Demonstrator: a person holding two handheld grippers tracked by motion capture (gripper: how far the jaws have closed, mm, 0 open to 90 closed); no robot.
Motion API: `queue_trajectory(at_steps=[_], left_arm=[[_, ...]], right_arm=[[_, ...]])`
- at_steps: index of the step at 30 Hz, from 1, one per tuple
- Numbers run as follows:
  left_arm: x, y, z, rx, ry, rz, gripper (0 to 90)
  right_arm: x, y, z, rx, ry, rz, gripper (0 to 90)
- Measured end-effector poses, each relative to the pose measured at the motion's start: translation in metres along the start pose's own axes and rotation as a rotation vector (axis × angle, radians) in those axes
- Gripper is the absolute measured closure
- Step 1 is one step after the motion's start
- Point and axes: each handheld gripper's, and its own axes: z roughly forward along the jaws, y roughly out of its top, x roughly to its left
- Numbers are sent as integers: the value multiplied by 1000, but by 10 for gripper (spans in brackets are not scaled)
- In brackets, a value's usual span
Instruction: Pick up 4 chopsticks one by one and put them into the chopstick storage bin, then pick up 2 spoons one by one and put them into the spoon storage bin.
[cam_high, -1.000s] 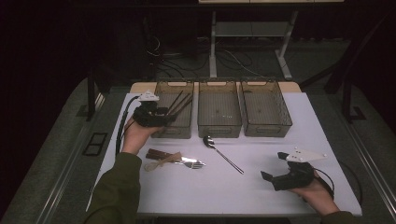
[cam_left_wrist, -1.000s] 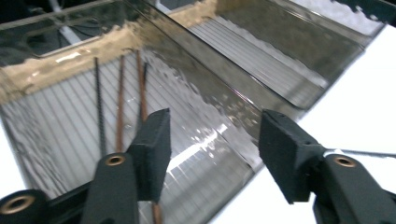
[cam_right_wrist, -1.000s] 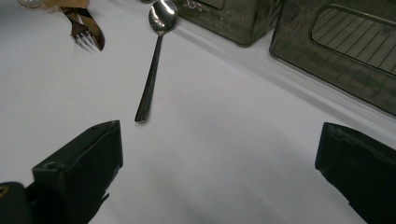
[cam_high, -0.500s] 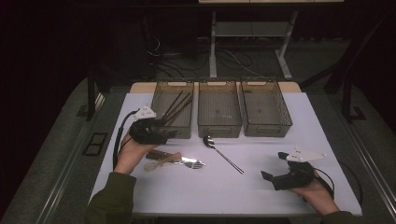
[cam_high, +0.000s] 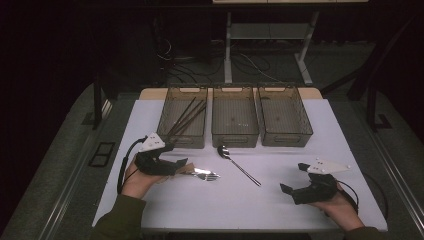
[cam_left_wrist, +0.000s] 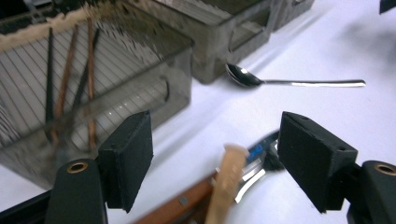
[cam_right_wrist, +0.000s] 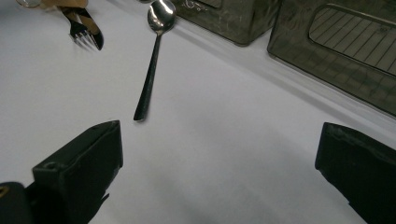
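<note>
My left gripper (cam_high: 181, 165) (cam_left_wrist: 222, 161) hovers low over a small pile of cutlery (cam_high: 200, 174) at the table's left. Its jaws have just been opening and stand open. A pale wooden handle (cam_left_wrist: 228, 179), a brown-handled knife (cam_left_wrist: 175, 205) and a fork (cam_left_wrist: 252, 171) lie between them, untouched by the pads. A steel spoon (cam_high: 240, 162) (cam_left_wrist: 289, 83) (cam_right_wrist: 152, 70) lies alone in the middle of the white table (cam_high: 320, 130). The left bin (cam_high: 182, 117) (cam_left_wrist: 70, 93) holds several chopsticks. My right gripper (cam_high: 295, 178) (cam_right_wrist: 219, 168) rests open and empty at the near right.
Three smoky plastic bins stand in a row at the table's far side; the middle bin (cam_high: 235, 117) and the right bin (cam_high: 283, 117) (cam_right_wrist: 345, 42) look bare. The fork's tines (cam_right_wrist: 84, 39) show far off in the right gripper view. A desk frame and cables stand beyond the table.
My left hand has come back from the left bin toward the near side and down over the cutlery pile, its jaws wider. The right hand has kept still.
</note>
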Motion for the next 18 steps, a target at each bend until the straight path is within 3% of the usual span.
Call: queue_trajectory(at_steps=[12,18], left_arm=[[-7,-26,-12,52,-1,-5,326],[-1,-38,-14,103,10,-5,400]], right_arm=[[1,0,0,5,-1,-4,9],[1,1,0,5,1,-6,10]])
